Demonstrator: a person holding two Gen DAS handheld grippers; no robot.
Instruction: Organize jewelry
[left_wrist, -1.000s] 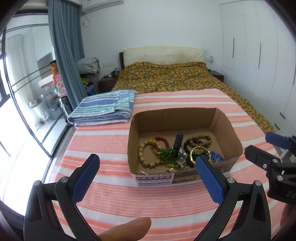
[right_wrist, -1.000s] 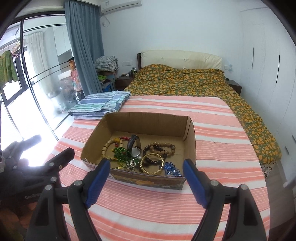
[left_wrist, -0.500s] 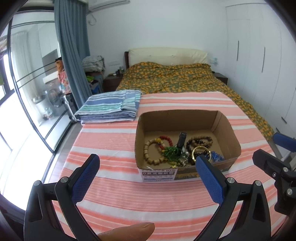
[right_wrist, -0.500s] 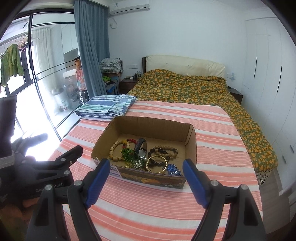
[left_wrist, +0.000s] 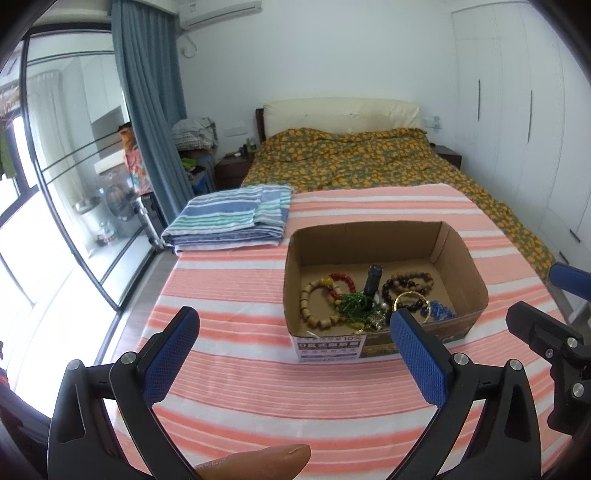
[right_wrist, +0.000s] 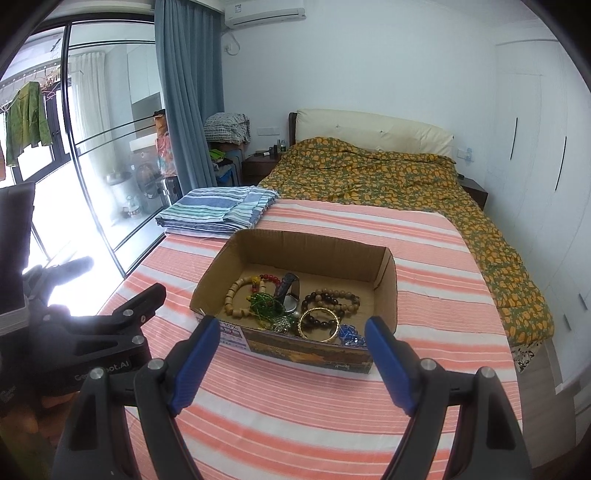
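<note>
An open cardboard box (left_wrist: 461, 254) (right_wrist: 388, 280) sits on the pink striped bedspread. It holds a tangle of jewelry: a tan bead bracelet (left_wrist: 314, 302) (right_wrist: 236, 299), a green bead string (left_wrist: 352, 304) (right_wrist: 264, 304), a gold bangle (left_wrist: 410, 297) (right_wrist: 319, 321), dark bead bracelets (left_wrist: 408, 280) (right_wrist: 330, 297), blue beads (left_wrist: 439, 309) (right_wrist: 349, 332) and a watch (left_wrist: 372, 282) (right_wrist: 290, 291). My left gripper (left_wrist: 293, 332) is open and empty, short of the box's near left corner. My right gripper (right_wrist: 291, 332) is open and empty, just in front of the box.
A folded blue striped blanket (left_wrist: 232, 218) (right_wrist: 218, 210) lies beyond the box to the left. An orange-patterned duvet (left_wrist: 354, 158) covers the far bed. Glass sliding doors (left_wrist: 55, 206) stand at the left, white wardrobes (left_wrist: 517, 110) at the right. The bed edge drops off left.
Both grippers have pulled back and risen away from the box, so it looks smaller and farther. Both stay open and empty. The jewelry has not moved.
</note>
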